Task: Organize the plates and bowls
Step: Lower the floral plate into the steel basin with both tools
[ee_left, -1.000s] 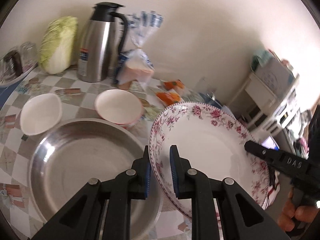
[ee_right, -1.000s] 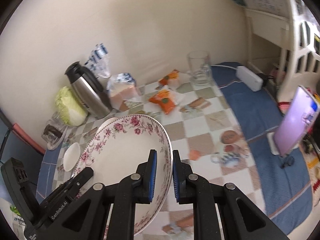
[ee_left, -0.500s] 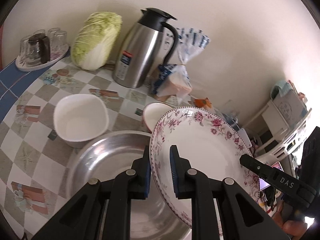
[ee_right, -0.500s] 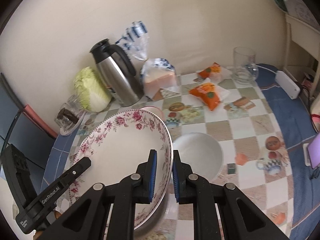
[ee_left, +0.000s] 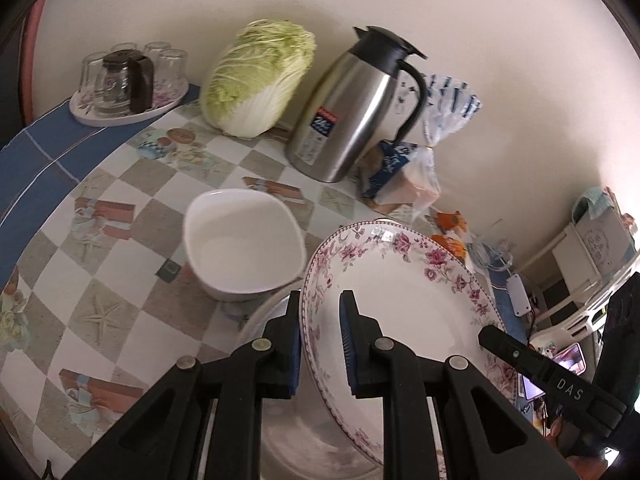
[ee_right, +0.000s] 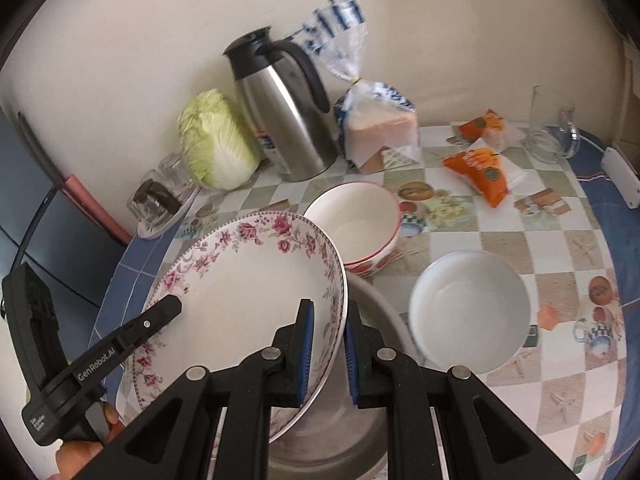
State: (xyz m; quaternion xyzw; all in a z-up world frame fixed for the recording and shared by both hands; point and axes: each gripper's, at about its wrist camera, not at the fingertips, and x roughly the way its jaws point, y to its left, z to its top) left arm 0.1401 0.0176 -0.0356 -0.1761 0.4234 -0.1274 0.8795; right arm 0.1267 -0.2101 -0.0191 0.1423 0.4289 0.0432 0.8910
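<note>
Holding the table [ee_right: 500,240] in view from both wrists, I start with the biggest piece: a steel basin [ee_right: 376,304] sits low in front of me, mostly hidden under what I carry. Above it, tilted, hangs the floral plate [ee_left: 400,300], pinched on opposite rims. My left gripper [ee_left: 320,340] is nearly closed, its pads clamped across the plate's left rim; my right gripper [ee_right: 329,344] is likewise almost closed on the right rim. Neither has anything else in it.

I judge the task as barely begun. The plate is in the air, not yet set down, and I read the basin beneath it as the likely stacking spot, though that is my guess. Three bowls are unsorted and apart on the checked cloth: a squarish white bowl [ee_left: 240,244] beside the basin, a red-rimmed bowl [ee_right: 356,224] just behind the plate, and a round white bowl [ee_right: 472,312] to the right.

Behind them stand a steel jug [ee_left: 356,112], a cabbage [ee_left: 256,80] and a bread bag [ee_right: 380,124], none of which I need to touch.
</note>
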